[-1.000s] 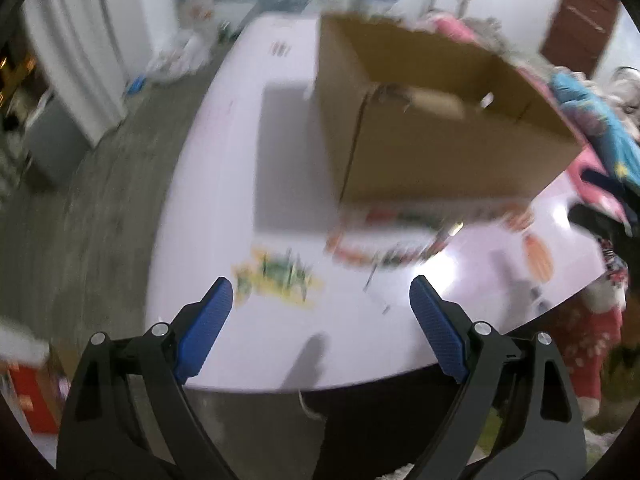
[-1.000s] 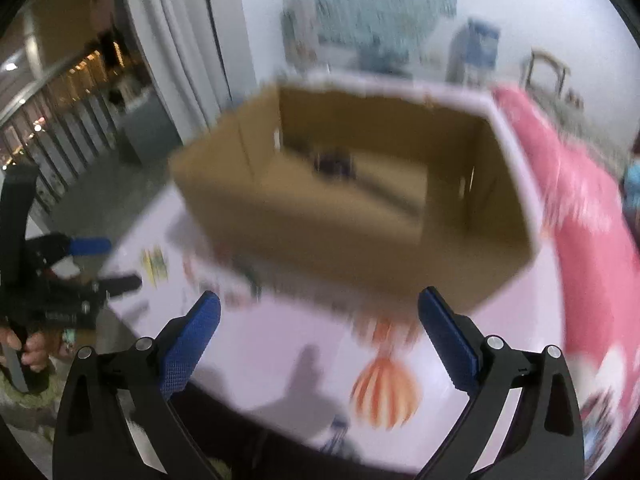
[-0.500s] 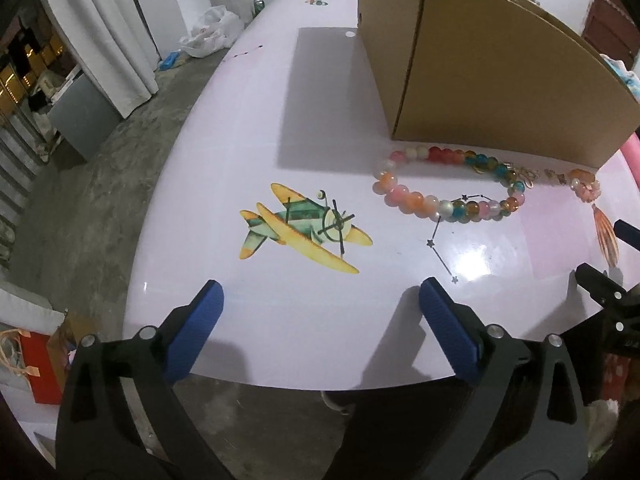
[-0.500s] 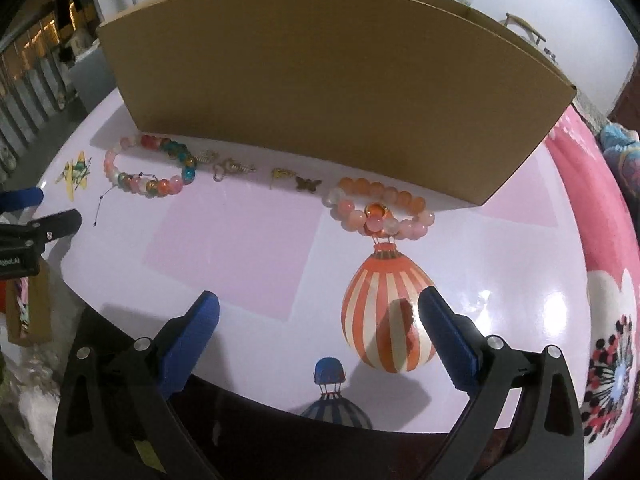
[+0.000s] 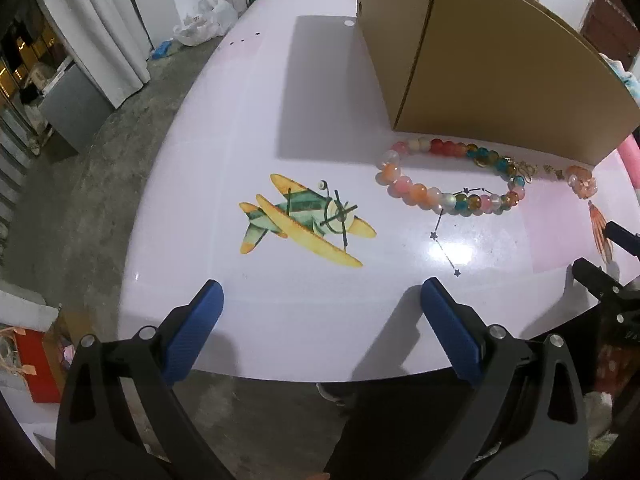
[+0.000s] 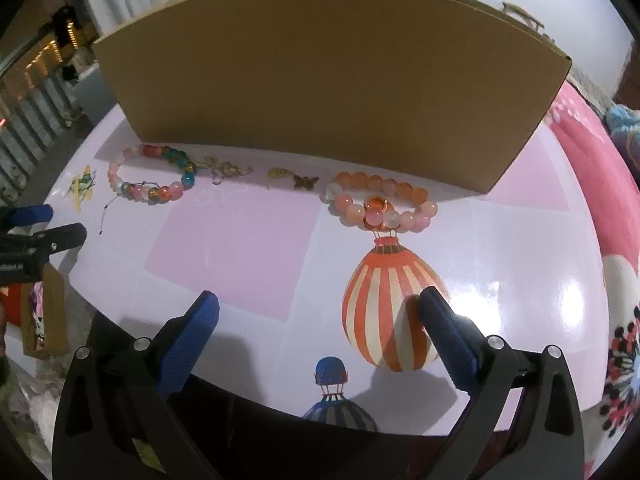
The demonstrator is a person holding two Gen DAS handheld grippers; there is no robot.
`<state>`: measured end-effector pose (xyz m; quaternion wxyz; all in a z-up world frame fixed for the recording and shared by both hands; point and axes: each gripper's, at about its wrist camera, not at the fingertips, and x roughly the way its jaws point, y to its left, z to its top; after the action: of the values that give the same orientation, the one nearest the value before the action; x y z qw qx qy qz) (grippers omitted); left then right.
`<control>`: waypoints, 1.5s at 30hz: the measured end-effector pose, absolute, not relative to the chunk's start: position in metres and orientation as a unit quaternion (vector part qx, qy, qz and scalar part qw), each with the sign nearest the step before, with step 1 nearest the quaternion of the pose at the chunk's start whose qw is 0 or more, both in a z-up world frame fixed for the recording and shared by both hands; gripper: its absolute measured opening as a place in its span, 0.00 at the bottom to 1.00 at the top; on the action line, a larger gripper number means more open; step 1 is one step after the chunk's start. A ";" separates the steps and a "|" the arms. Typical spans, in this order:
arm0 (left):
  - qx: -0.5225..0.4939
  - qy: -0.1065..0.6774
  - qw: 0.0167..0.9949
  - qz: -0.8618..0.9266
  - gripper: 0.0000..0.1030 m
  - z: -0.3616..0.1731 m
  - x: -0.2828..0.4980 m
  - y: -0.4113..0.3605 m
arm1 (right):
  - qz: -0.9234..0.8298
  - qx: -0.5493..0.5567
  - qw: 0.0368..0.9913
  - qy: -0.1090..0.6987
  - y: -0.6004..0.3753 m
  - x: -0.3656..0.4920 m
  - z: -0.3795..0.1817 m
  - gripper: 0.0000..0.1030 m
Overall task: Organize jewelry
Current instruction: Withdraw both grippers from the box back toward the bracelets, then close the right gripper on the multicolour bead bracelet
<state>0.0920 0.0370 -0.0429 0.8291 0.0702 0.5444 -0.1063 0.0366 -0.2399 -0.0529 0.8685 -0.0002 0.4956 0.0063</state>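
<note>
A second ago I looked down into the open cardboard box (image 6: 320, 92); now both my grippers have sunk, and I see only its near wall. My left gripper (image 5: 322, 292) spread its empty jaws a touch wider. The multicoloured bracelet (image 5: 448, 178), blurred before, is sharp, and the orange bracelet (image 6: 380, 202) now shows.

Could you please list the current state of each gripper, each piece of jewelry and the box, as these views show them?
left gripper: open, empty, jaws just widened.
right gripper: open, empty.
multicolored bracelet: lying flat on the table, untouched.
orange-pink bracelet: lying flat beside the box.
small charms: loose on the table between the bracelets.
cardboard box: upright; inside hidden.
</note>
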 end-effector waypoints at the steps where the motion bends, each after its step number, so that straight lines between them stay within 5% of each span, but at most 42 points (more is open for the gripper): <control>1: 0.073 0.542 0.830 -0.109 0.93 -0.043 0.092 0.037 | 0.010 -0.001 0.869 0.495 -0.250 0.043 -0.056 0.94; 13: 0.071 0.459 0.871 -0.159 0.92 -0.023 0.080 0.041 | 0.101 0.098 0.894 0.426 -0.245 0.025 -0.013 0.94; 16: 0.056 0.433 0.881 -0.183 0.90 -0.013 0.086 0.038 | 0.132 0.136 0.888 0.419 -0.238 0.032 -0.010 0.85; 27: 0.027 0.445 0.866 -0.227 0.48 -0.023 0.120 0.026 | 0.133 0.209 0.847 0.471 -0.228 0.084 -0.029 0.46; 45: 0.094 0.467 0.850 -0.226 0.38 -0.039 0.135 0.000 | 0.087 0.169 0.842 0.505 -0.198 0.101 -0.040 0.24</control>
<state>0.1353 -0.0004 -0.0388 0.8497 0.0939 0.4671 -0.2259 0.1011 -0.1979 -0.0402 0.8420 0.1693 0.5049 0.0866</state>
